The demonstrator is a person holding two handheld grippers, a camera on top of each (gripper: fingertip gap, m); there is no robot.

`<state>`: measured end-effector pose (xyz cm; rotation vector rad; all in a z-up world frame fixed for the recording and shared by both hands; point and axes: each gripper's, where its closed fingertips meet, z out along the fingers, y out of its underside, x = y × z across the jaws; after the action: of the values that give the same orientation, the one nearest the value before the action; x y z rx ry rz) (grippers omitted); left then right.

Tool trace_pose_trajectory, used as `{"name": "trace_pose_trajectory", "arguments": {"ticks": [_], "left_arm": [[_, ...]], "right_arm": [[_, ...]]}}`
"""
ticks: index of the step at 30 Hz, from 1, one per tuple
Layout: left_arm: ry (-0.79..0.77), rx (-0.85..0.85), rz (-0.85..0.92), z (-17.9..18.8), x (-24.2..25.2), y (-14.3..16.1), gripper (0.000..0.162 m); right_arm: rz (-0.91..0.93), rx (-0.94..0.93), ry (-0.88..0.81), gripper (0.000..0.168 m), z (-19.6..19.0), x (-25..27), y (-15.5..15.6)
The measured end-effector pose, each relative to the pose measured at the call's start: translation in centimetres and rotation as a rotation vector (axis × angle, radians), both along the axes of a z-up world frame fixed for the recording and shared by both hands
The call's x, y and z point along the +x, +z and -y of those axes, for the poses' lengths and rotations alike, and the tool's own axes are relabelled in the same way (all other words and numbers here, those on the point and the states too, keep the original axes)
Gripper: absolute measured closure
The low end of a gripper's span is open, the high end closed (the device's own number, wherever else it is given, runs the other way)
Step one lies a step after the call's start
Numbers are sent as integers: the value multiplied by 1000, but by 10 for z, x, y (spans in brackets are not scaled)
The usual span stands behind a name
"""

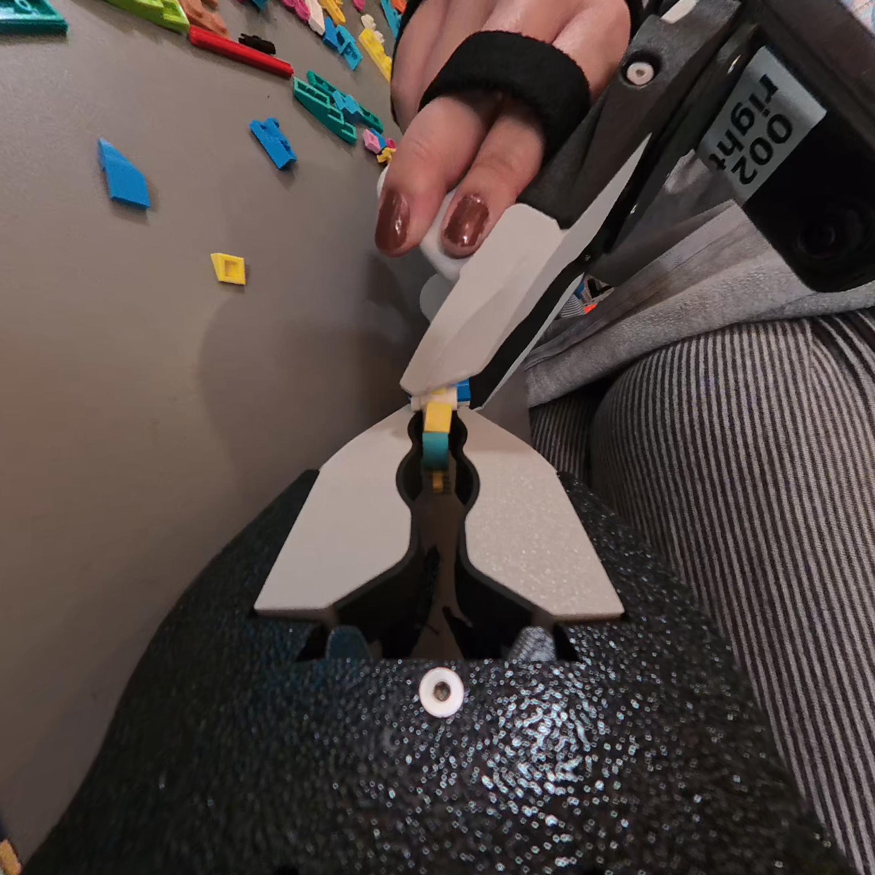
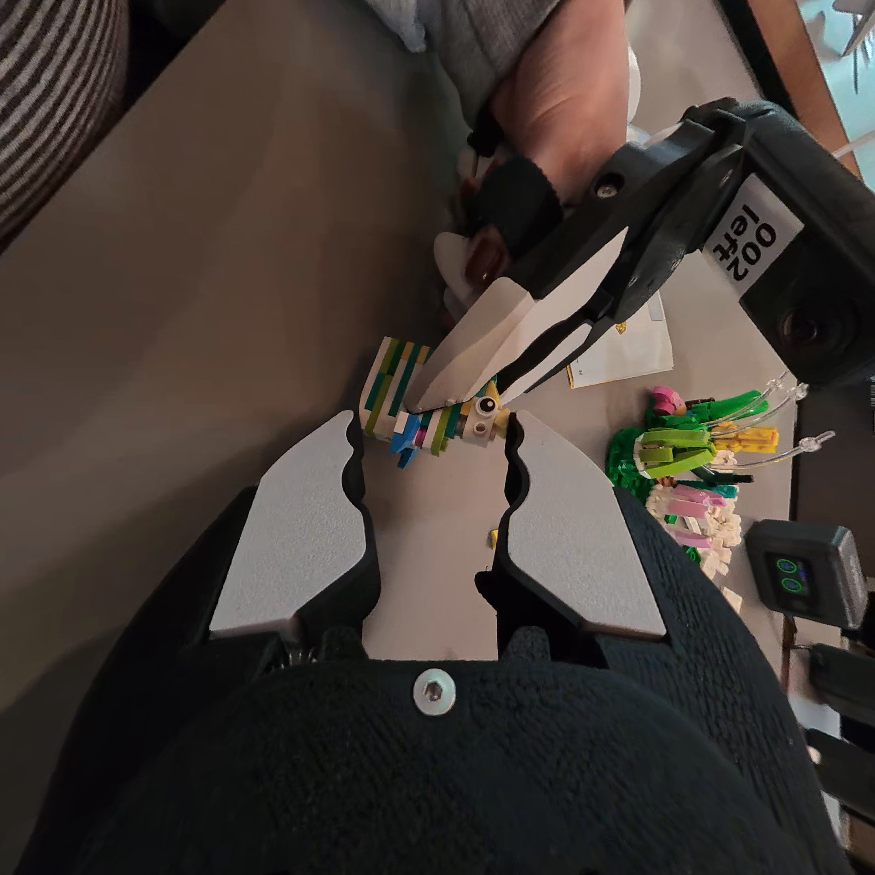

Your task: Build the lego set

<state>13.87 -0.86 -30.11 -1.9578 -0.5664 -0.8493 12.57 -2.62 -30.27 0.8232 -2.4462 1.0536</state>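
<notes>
Two tools (image 2: 433, 419) at fish model (image 2: 426, 421)

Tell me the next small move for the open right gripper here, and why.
Probably close the right gripper gently across the striped lego fish. Its jaws stand wide, one at each end of the fish, while the left gripper is shut on the body, so a second hold would steady it for further building.

- A plain grey tabletop (image 1: 142, 379) fills the left of the left wrist view, under soft, even light.
- In the right wrist view the same table (image 2: 236, 236) looks brownish and dimmer.
- A dark table edge with a wooden strip (image 2: 800, 71) runs down that view's upper right.
- Beyond that edge, the top right corner shows a bright pale area (image 2: 847, 28).
</notes>
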Motion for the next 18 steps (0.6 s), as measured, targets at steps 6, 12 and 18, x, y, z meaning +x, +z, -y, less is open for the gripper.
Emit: {"name": "trace_pose_trajectory", "arguments": {"ticks": [6, 12, 18], "left_arm": [[-76, -33, 33, 0, 9, -3, 153], [-119, -65, 16, 0, 14, -7, 153], [-105, -62, 8, -3, 12, -7, 153]], "right_arm": [[5, 37, 116, 111, 2, 7, -2], [-17, 129, 217, 120, -1, 7, -2], [-104, 154, 210, 126, -1, 3, -1]]}}
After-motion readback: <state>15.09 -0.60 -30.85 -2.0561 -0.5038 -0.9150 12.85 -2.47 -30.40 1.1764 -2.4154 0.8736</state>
